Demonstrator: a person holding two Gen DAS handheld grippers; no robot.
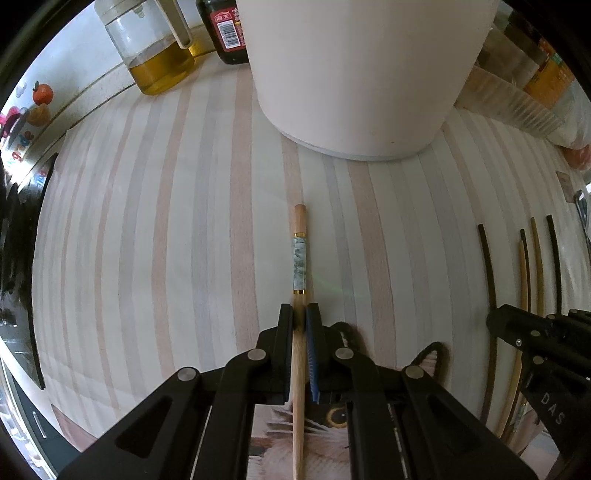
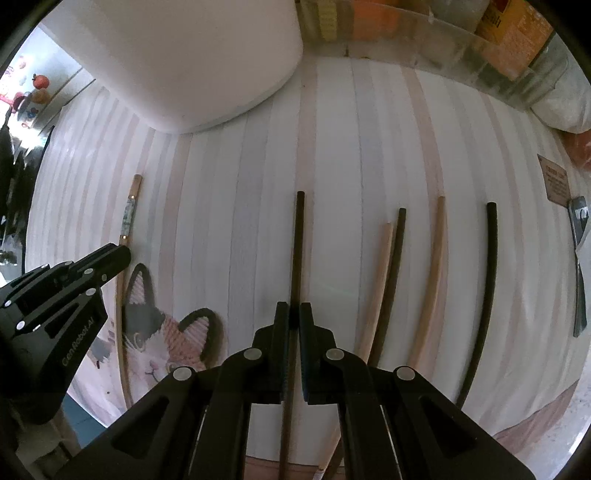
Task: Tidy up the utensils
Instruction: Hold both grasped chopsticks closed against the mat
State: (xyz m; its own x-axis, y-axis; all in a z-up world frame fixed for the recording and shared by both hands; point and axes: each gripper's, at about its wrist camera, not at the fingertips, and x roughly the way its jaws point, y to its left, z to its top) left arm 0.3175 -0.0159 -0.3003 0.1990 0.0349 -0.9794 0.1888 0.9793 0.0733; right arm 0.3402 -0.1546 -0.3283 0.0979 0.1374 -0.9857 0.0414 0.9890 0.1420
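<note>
Nearest the left wrist camera, the left claw [image 1: 300,314] is clenching a pale wooden chopstick [image 1: 300,254] with a marbled green band edged in gold, its pads pressing on the shaft below the band. The chopstick is pointing away toward a big white tub [image 1: 354,74]. In the right wrist view, the right claw [image 2: 294,314] is clenching a dark chopstick [image 2: 298,240] the same way, the stick running straight ahead between its closed pads.

Both are working over a counter covered by a striped cloth [image 2: 240,221] in white, pink and grey, with a cat picture [image 2: 162,332] printed at its near edge. To the right of the dark chopstick, four more chopsticks are lying on the cloth roughly side by side: a pale one [image 2: 376,288] touching a dark one [image 2: 391,280], then another pale one [image 2: 430,280], then a dark one [image 2: 482,295] set apart.

Farther back, a glass jug of yellow oil [image 1: 155,48] and a dark sauce bottle [image 1: 225,33] are standing beside the tub. A clear plastic bin [image 2: 461,55] holding packets is sitting at the far right.
</note>
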